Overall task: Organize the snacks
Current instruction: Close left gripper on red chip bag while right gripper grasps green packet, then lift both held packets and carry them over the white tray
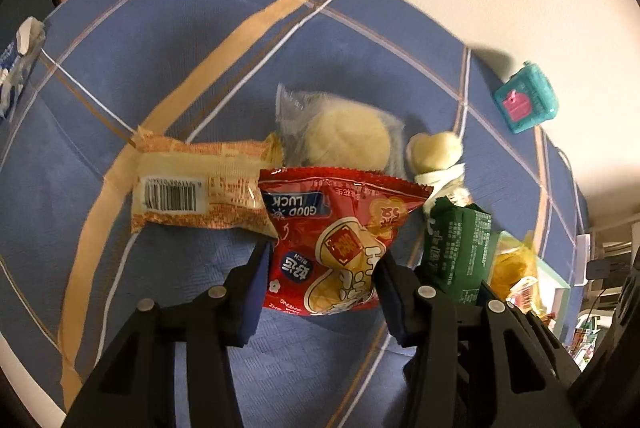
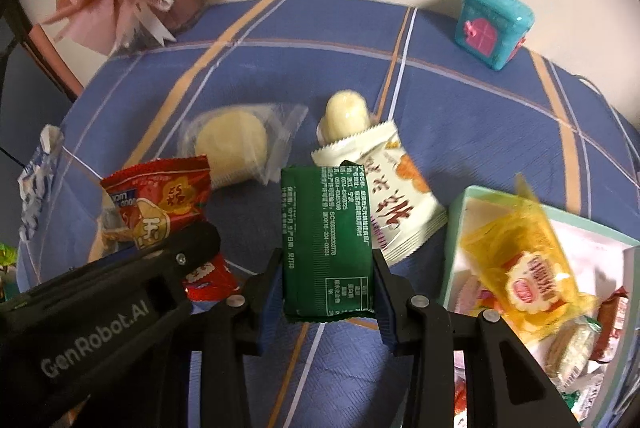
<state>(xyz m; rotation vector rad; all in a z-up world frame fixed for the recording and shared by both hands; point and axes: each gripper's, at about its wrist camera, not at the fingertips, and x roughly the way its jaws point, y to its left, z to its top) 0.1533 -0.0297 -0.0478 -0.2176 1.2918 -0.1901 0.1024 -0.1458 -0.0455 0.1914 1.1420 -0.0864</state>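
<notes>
Left gripper (image 1: pixel 322 278) clamped on red crinkly peanut packet (image 1: pixel 340 236), clear of the blue plaid cloth (image 1: pixel 160 68). Right gripper (image 2: pixel 328 284) clamped on green foil-wrapped bar (image 2: pixel 326 240). Mint-green open cardboard box (image 2: pixel 456 228) of snacks sits just right. Judgement: carry the green bar to the box first, holding both grips firm; the packets look slippery.
</notes>
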